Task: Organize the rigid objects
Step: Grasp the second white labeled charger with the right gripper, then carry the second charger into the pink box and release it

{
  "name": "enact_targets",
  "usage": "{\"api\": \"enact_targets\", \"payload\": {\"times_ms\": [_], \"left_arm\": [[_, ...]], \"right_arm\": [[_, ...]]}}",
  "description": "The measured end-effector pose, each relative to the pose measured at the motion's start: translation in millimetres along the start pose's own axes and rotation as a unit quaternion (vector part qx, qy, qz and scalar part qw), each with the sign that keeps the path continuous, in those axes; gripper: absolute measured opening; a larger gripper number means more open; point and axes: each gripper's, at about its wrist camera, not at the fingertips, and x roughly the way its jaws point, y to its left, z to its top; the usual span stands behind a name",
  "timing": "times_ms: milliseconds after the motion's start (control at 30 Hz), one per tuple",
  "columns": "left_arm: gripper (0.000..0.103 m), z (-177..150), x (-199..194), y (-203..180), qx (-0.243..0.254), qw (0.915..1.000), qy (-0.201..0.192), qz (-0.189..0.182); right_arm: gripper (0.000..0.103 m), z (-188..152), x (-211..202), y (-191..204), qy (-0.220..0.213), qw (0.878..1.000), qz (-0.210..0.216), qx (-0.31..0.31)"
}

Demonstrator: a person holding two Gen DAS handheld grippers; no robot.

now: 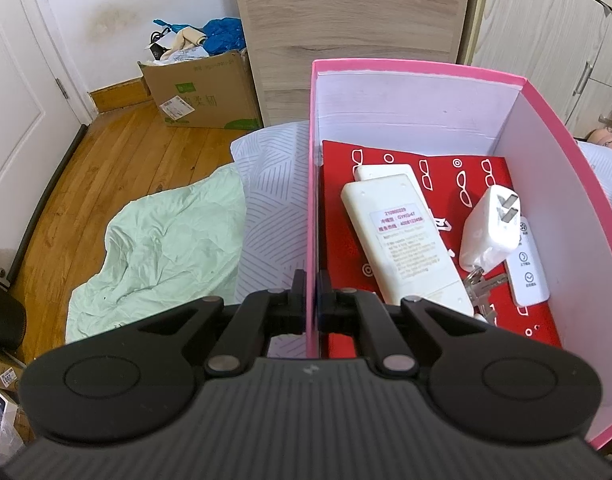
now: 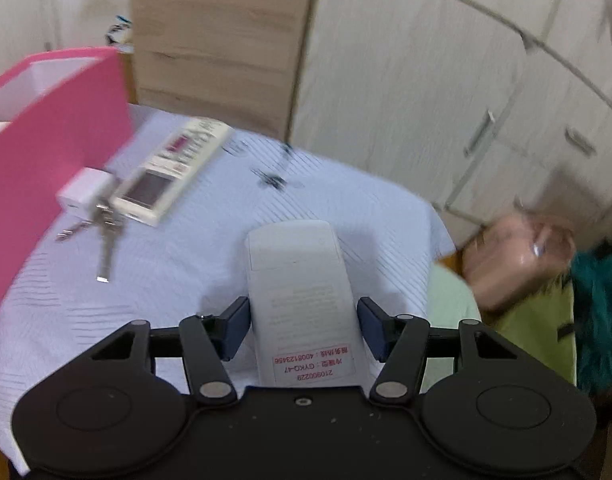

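My left gripper (image 1: 312, 292) is shut on the left wall of a pink box (image 1: 313, 184). Inside lie a red booklet (image 1: 389, 152), white remotes (image 1: 401, 240), a white charger plug (image 1: 491, 228), keys (image 1: 481, 280) and a small white remote (image 1: 527, 264). In the blurred right wrist view my right gripper (image 2: 304, 332) is open around a white remote (image 2: 298, 276) lying label-up on the bed; the fingers (image 2: 236, 330) stand a little apart from its sides. Another remote (image 2: 174, 172), a white charger (image 2: 86, 192) and keys (image 2: 104, 236) lie beside the pink box (image 2: 54, 152).
The bed has a pale striped sheet (image 2: 345, 208) and a green sheet (image 1: 162, 248). A wooden cabinet (image 1: 345, 20) and wardrobe doors (image 2: 445, 100) stand behind. A cardboard box (image 1: 202, 88) sits on the wooden floor. Pink, green and teal items (image 2: 525, 264) lie right of the bed.
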Motion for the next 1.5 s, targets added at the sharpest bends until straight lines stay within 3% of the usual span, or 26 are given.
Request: {"api": "enact_targets", "payload": {"times_ms": [333, 500, 633, 767, 933, 1067, 1200, 1400, 1500], "left_arm": [[0.003, -0.3, -1.3, 0.6, 0.001, 1.0000, 0.000, 0.001], [0.003, 0.5, -2.8, 4.6, -0.004, 1.0000, 0.002, -0.006], [0.002, 1.9, -3.5, 11.3, -0.019, 0.9996, 0.004, -0.019], [0.002, 1.6, -5.9, 12.9, -0.021, 0.9995, 0.000, -0.024], [0.002, 1.7, -5.5, 17.8, -0.026, 0.9991, -0.003, -0.034], [0.002, 2.6, -3.8, 17.8, -0.032, 0.9988, 0.000, -0.036], [0.002, 2.6, -3.4, 16.5, -0.032, 0.9988, -0.001, -0.037], [0.003, 1.5, -3.7, 18.6, -0.030, 0.9985, -0.004, -0.046], [0.003, 1.3, -4.1, 18.3, -0.029, 0.9985, -0.004, -0.046]], "right_arm": [[0.064, 23.7, -50.2, 41.7, -0.087, 0.994, 0.070, -0.008], [0.064, 38.1, -84.4, 65.3, -0.146, 0.983, 0.114, -0.005], [0.064, 56.8, -107.9, 89.0, -0.167, 0.968, 0.185, 0.006], [0.064, 76.9, -113.5, 130.7, -0.149, 0.954, 0.259, -0.024], [0.064, 99.1, -86.0, 179.6, -0.083, 0.942, 0.322, -0.044], [0.064, 109.5, -50.3, 210.9, -0.040, 0.945, 0.319, -0.049], [0.064, 109.2, -25.2, 214.8, -0.003, 0.953, 0.302, -0.040], [0.064, 114.9, 0.7, 211.2, 0.026, 0.960, 0.277, -0.033], [0.064, 118.3, 7.1, 217.4, 0.013, 0.968, 0.248, -0.045]]}}
